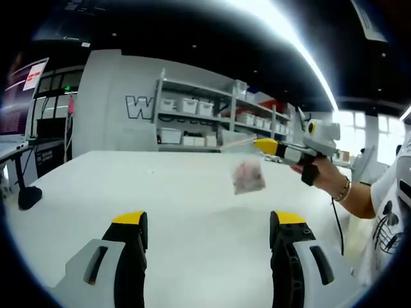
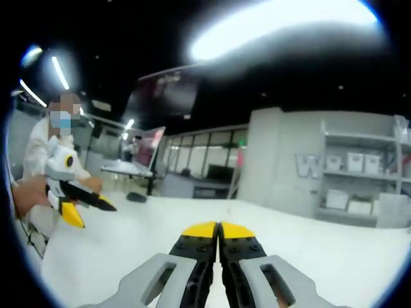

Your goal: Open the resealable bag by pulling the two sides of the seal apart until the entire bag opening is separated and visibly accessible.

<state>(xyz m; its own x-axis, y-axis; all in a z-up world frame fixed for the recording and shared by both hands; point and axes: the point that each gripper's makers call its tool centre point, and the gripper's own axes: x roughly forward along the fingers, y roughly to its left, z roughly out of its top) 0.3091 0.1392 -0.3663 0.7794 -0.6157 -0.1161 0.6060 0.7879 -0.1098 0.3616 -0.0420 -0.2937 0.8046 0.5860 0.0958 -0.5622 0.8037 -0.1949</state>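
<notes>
Your left gripper sits at the bottom of the left gripper view with its yellow-tipped jaws spread wide apart and nothing between them, above the white table. Beyond it, your right gripper reaches in from the right, pinching the top edge of the clear bag, which hangs above the table with pinkish contents inside. Seen in the right gripper view, your right gripper's jaws are pressed together, and your left gripper shows at the far left with jaws apart.
</notes>
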